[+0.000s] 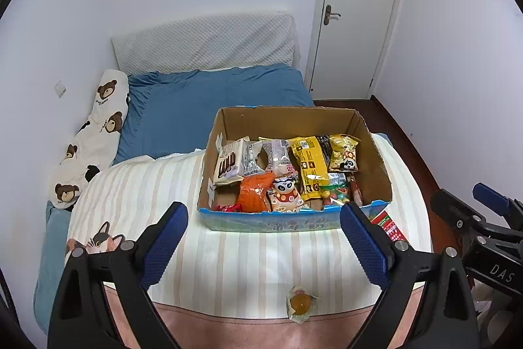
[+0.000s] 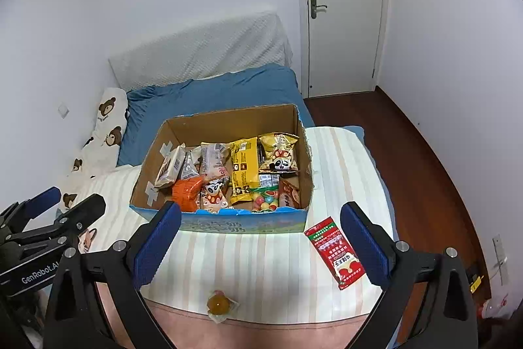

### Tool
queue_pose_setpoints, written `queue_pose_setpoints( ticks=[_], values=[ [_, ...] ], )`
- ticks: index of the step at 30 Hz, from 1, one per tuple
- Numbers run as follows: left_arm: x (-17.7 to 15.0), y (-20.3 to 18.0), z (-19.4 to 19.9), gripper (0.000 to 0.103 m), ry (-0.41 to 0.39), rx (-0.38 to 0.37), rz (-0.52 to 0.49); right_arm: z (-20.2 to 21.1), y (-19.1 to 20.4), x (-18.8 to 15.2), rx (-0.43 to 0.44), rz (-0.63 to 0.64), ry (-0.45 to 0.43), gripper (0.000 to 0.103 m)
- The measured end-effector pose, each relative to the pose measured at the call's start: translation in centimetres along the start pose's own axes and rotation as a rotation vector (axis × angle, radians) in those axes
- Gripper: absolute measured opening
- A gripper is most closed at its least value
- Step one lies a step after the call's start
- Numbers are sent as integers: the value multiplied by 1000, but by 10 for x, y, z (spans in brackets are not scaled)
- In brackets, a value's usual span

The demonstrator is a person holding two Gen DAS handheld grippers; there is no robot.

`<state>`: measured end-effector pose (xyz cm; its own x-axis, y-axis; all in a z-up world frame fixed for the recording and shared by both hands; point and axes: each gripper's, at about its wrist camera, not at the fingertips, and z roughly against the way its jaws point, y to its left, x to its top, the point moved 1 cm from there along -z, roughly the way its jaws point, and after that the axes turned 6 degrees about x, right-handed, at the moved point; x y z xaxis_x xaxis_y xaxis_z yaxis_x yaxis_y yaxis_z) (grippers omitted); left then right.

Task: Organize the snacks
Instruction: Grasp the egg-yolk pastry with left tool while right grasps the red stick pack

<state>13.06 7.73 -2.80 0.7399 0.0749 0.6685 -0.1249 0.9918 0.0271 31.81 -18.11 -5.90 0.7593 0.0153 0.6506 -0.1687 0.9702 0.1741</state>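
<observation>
A cardboard box (image 1: 376, 152) (image 2: 153, 159) stands on the striped blanket, filled with several snack packets: yellow, orange, white and panda-printed ones. A red snack packet (image 2: 335, 252) (image 1: 390, 224) lies on the blanket to the right of the box. A small wrapped amber candy (image 1: 300, 303) (image 2: 218, 305) rests near the blanket's front edge. My left gripper (image 1: 263, 242) hovers open above the blanket in front of the box, nothing between its fingers. My right gripper (image 2: 261, 242) is open too, with the red packet just inside its right finger (image 2: 362, 246) and not touched.
The box sits on a bed with a blue sheet (image 1: 202, 107), a bear-print pillow (image 1: 94, 133) at the left and a white headboard cushion (image 1: 209, 41). A closed door (image 2: 343, 8) and dark wooden floor (image 2: 408, 159) lie to the right.
</observation>
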Motion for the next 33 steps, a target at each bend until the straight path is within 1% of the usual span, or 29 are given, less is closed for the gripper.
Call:
queue_pose_setpoints(
  ticks=[5, 8, 10, 13, 17, 19, 20, 22, 24, 26, 29, 30, 31, 33],
  values=[
    [-6, -5, 2, 95, 8, 8, 0, 3, -4, -5, 29, -18, 6, 100],
    [-11, -7, -1, 95, 22, 19, 4, 0, -14, -9, 58, -45, 23, 100],
    [-17, -9, -8, 95, 50, 15, 16, -4, -25, -15, 77, -75, 41, 100],
    [-31, -13, -24, 95, 106, 1, 31, -16, -52, -25, 63, -120, 84, 100],
    [-61, -23, -63, 95, 246, -29, 45, -42, -95, -44, 22, -169, 164, 100],
    [-82, -31, -89, 95, 346, -60, 46, -64, -116, -54, 5, -181, 227, 100],
    [-92, -34, -99, 95, 381, -67, 43, -72, -123, -59, 1, -186, 247, 100],
    [-114, -45, -123, 95, 471, -83, 22, -102, -141, -69, 24, -182, 323, 100],
    [-134, -56, -144, 95, 547, -97, -7, -125, -152, -78, 21, -170, 381, 100],
    [-150, -66, -163, 95, 605, -102, -31, -151, -161, -84, 4, -132, 420, 100],
    [-169, -80, -192, 95, 673, -128, -31, -179, -167, -89, 1, -89, 466, 100],
    [-172, -83, -198, 94, 683, -139, -30, -191, -167, -90, -2, -69, 485, 100],
    [-176, -87, -206, 83, 695, -139, -34, -207, -167, -92, -1, -42, 518, 100],
    [-183, -96, -218, 74, 715, -121, -57, -231, -166, -96, 8, -11, 561, 100]
  ],
)
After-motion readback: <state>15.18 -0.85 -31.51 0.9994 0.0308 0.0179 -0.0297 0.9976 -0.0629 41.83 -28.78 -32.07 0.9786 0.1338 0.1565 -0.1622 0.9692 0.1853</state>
